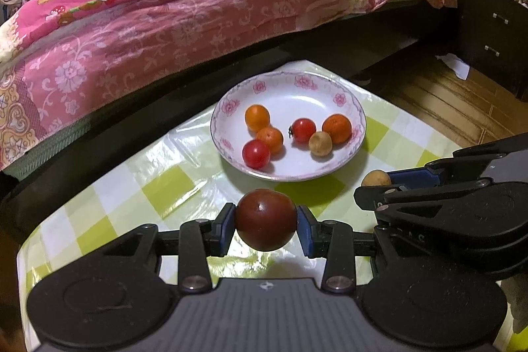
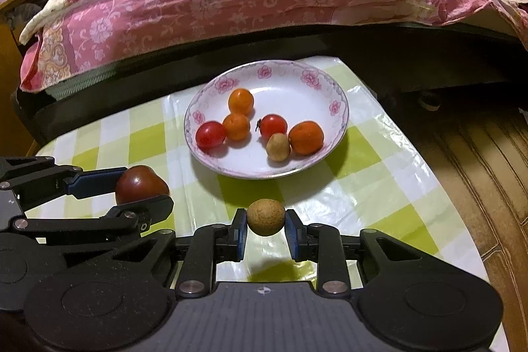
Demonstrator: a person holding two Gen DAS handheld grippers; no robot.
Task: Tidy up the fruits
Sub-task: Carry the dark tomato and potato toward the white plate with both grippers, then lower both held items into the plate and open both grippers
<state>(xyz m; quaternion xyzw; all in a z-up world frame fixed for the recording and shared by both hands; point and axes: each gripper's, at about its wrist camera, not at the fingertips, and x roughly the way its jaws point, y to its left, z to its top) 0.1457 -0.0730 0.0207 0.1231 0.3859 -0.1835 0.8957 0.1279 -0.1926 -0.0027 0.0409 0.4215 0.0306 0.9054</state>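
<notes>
Floral-rimmed plate [image 2: 340,108] on green-checked tablecloth [image 2: 379,187], near the bed [image 2: 231,5]. Inside: three orange fruits [image 2: 241,101], two red cherry tomatoes [image 2: 210,134], one small tan fruit [image 2: 278,146] touching the right-hand orange one. Left gripper [image 1: 266,220] pinching a dark red tomato [image 1: 266,220] between blue pads, just short of the plate's near rim. Right gripper [image 2: 266,217] alongside, clamped on a round tan fruit [image 2: 266,216], also outside the plate.
</notes>
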